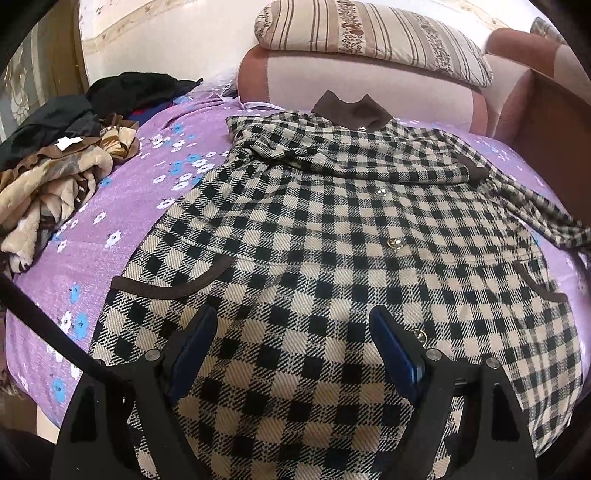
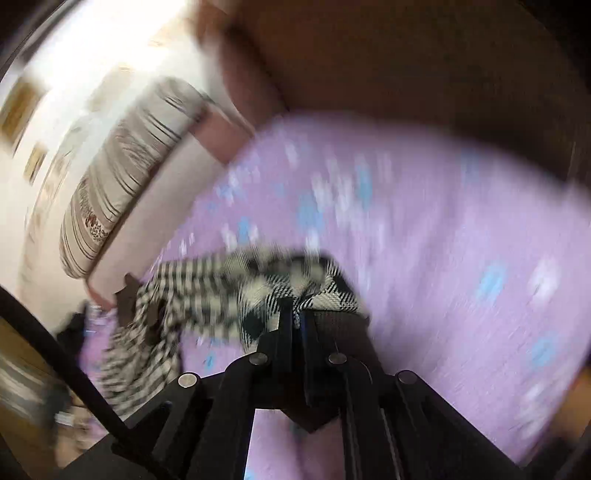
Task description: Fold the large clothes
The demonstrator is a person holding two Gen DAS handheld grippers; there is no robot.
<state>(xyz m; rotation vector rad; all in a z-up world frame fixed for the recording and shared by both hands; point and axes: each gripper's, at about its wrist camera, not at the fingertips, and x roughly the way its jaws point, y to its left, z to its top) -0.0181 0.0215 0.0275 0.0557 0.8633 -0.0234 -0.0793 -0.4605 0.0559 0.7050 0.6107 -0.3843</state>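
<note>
A black-and-beige checked coat (image 1: 332,236) with a brown collar lies flat, front up, on the purple flowered bedspread (image 1: 122,206). One sleeve is folded across its chest. My left gripper (image 1: 291,332) is open and empty, its blue-padded fingers (image 1: 391,343) hovering over the coat's lower front. In the blurred right wrist view my right gripper (image 2: 297,310) is shut on the coat's other sleeve (image 2: 280,284) near its brown cuff, holding it above the bedspread (image 2: 443,258). The rest of the coat (image 2: 155,317) trails to the lower left.
A heap of brown, beige and black clothes (image 1: 55,170) lies on the bed's left side. A pink padded headboard (image 1: 362,85) with a striped pillow (image 1: 369,33) stands behind the coat. A wooden board (image 1: 554,140) borders the bed at right.
</note>
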